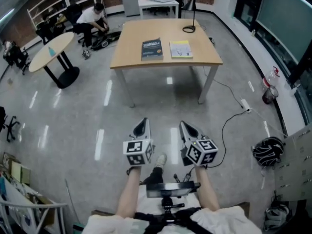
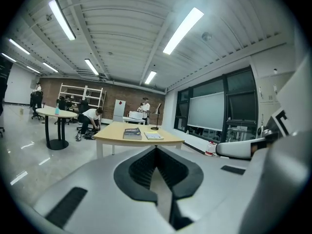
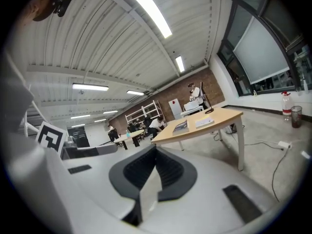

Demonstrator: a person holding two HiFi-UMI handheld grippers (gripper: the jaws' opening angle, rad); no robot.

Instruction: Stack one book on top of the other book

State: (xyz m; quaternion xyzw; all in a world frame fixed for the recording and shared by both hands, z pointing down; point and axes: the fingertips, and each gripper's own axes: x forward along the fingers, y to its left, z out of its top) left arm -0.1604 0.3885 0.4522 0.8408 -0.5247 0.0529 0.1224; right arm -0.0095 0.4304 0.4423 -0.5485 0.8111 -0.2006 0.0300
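Observation:
Two books lie side by side on the wooden table (image 1: pixel 131 52) far ahead: a dark book (image 1: pixel 152 48) on the left and a yellow-and-white book (image 1: pixel 181 48) on the right. They also show small in the gripper views, the dark book (image 2: pixel 132 133) (image 3: pixel 181 126) beside the light book (image 2: pixel 153 136) (image 3: pixel 204 122). My left gripper (image 1: pixel 141 126) and right gripper (image 1: pixel 186 128) are held low over the floor, well short of the table. Both are shut with nothing between the jaws.
A black desk lamp (image 1: pixel 191 13) stands at the table's far right. A round table (image 1: pixel 51 52) is at the left, with a person (image 1: pixel 91 19) crouching behind it. A cable and power strip (image 1: pixel 244 105) and a helmet (image 1: pixel 267 150) lie on the floor at right.

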